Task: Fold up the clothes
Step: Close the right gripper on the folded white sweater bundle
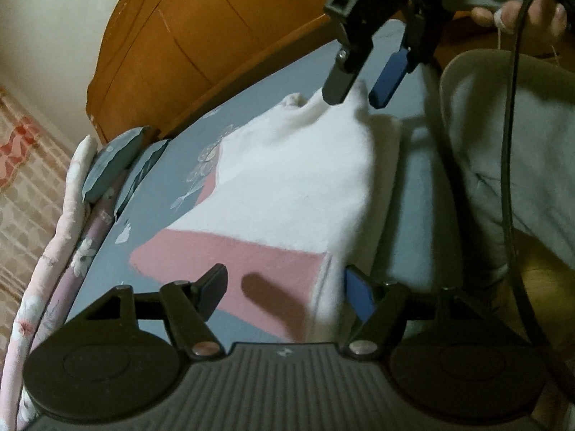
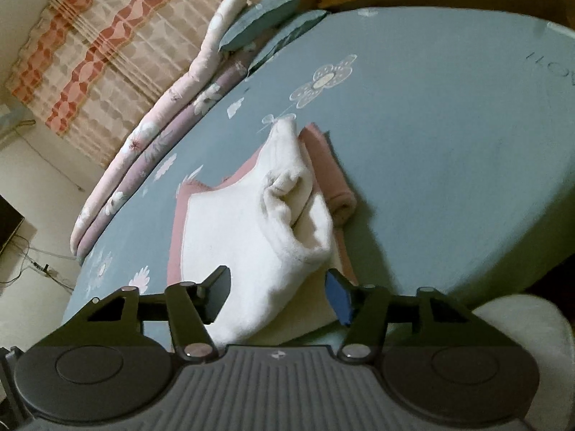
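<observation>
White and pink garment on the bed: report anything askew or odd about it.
The white and pink garment is not lying flat. Its white layer is bunched into a raised, crumpled hump near the middle, and a pink part beside it is rolled into a loose tube rather than folded. Nothing looks torn or stained.

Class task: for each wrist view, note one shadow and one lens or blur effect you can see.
Left wrist view: a dark finger shadow falls on the white-and-pink knitted garment; motion blur smears the right gripper. Right wrist view: the garment shades the blue flowered bedsheet; fisheye bends the bed's edge.
</observation>
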Tool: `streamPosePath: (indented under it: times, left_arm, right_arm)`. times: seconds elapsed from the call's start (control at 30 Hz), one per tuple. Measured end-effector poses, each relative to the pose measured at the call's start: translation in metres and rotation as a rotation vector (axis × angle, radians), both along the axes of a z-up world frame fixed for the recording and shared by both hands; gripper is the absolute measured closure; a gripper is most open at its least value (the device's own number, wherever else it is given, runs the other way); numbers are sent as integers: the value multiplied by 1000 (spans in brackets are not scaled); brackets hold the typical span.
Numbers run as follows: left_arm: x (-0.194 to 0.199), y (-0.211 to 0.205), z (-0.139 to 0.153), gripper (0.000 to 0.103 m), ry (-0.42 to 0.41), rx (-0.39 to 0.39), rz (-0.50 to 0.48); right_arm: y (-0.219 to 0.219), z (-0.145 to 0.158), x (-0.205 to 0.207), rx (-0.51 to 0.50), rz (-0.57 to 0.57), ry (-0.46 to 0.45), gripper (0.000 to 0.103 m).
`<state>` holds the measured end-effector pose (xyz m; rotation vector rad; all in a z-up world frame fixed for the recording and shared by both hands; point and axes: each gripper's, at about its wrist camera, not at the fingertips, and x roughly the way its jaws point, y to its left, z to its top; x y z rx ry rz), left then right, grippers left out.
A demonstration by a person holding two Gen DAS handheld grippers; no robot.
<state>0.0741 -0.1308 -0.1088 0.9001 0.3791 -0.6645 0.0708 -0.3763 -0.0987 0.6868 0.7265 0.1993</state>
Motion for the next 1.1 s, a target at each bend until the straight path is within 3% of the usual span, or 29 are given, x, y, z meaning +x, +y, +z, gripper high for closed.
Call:
streamPosePath:
  times: [0.03, 0.07, 0.1, 0.13, 0.23, 0.4, 0.5, 0.57, 0.67, 0.8, 0.93, 1.1]
  left_arm:
    - [1, 2, 1, 31, 9, -13, 9]
    - [4, 5, 3, 31, 18, -34, 24]
    - [7, 8, 5, 31, 28, -54, 40]
    - [10, 11, 7, 31, 38, -74, 56]
    - [17, 21, 17, 31, 58, -122, 100]
    - [29, 38, 19, 31, 157, -183, 145]
    - [33, 46, 24, 31, 254, -235, 158]
    - [31, 58, 35, 31, 324, -300, 155]
    - [36, 80, 58, 31, 400, -431, 158]
    - [65, 81, 75, 32, 386, -531, 206]
    - [101, 69, 77, 32, 408, -616, 247]
    - [134, 46, 59, 35, 429, -600, 270]
  right_arm:
    - [1, -2, 4, 6, 0, 1, 47]
    - [1, -4, 8, 12, -6, 10, 56]
    - [1, -8, 14, 17, -20, 28, 74]
    - [1, -11, 17, 19, -31, 45, 82]
    - [5, -11, 19, 29, -43, 63, 84]
    - [16, -10, 12, 20, -10, 64, 84]
    - [16, -25, 12, -2, -12, 134, 77]
    - [12, -14, 5, -22, -14, 93, 74]
    - [6, 4, -5, -72, -19, 14, 58]
    - [10, 33, 17, -220, -14, -95, 55]
    - [21, 34, 63, -301, 19, -119, 55]
    - [16, 24, 112, -308, 22, -115, 55]
